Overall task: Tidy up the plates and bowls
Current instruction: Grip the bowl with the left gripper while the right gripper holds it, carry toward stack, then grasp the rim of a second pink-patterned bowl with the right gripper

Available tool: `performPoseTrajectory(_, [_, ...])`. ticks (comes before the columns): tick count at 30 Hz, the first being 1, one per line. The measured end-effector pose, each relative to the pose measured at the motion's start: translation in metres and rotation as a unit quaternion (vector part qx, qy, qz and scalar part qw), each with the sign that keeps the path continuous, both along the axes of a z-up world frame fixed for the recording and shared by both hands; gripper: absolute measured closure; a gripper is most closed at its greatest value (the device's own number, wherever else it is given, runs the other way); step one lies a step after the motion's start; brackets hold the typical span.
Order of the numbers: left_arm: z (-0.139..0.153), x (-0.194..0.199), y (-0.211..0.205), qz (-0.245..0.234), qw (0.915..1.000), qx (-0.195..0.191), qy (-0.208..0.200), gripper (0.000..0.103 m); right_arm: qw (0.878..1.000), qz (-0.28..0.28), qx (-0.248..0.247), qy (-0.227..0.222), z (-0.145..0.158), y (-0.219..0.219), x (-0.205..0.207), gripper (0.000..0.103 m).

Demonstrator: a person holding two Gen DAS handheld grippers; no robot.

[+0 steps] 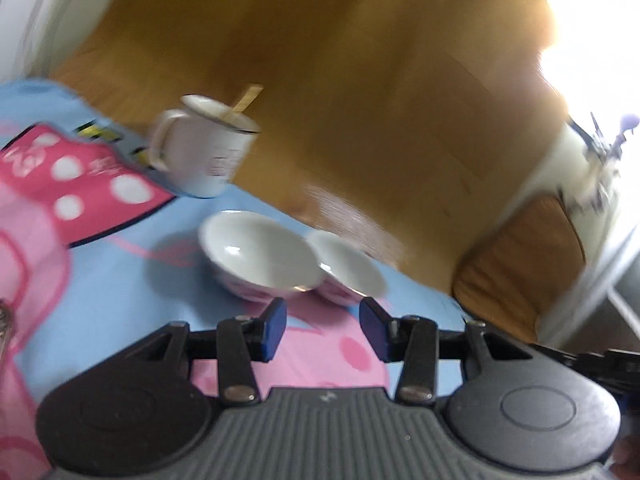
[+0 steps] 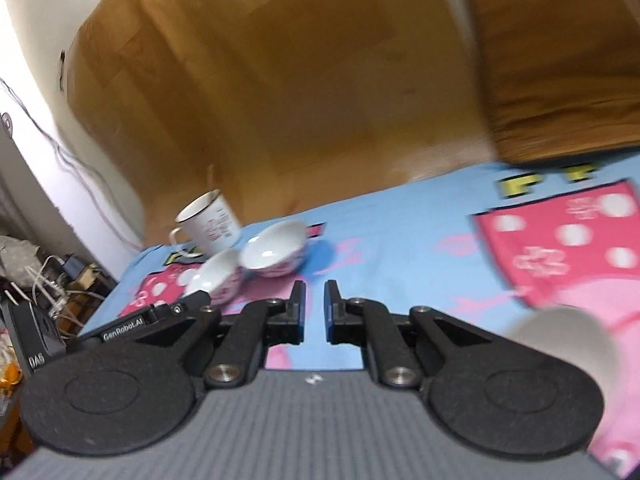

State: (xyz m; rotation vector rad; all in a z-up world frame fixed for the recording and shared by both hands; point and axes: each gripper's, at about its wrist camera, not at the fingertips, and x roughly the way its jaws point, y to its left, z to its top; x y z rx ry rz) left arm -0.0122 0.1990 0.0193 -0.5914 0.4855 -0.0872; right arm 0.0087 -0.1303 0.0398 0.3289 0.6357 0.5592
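Left wrist view: the left gripper (image 1: 323, 330) is hovering over the cartoon-print tablecloth (image 1: 120, 280), jaws partly apart with nothing between the blue pads (image 1: 274, 330). Just ahead, two glossy white ceramic bowls are sitting side by side, rims touching or nearly so: a larger bowl (image 1: 260, 254) and a smaller bowl (image 1: 348, 268), both with pink decoration on the outer wall. An enamel mug (image 1: 204, 146) with a dark rim is standing further back, a flat wooden stick (image 1: 244, 102) leaning in it. Judgement: the gripper is lining up on the bowls, likely to nest one in the other. Frame is smeared.

Right wrist view: the right gripper (image 2: 315, 308) is showing jaws nearly closed, only a slim gap, nothing held. The bowls are lying ahead to its left, beside the mug. A blurred pale round object (image 2: 560, 340) is sitting at the lower right; what it is cannot be told. A wooden chair seat (image 2: 560, 60) is showing beyond the table edge.
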Motion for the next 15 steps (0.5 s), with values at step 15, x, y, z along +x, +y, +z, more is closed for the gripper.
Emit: performPoseTrajectory(15, [-0.009, -0.014, 0.052, 0.118, 0.9899, -0.078, 0.017, 0.062, 0.994, 0.063, -0.034, 0.077, -0.028, 0.133, 0.071, 0.068])
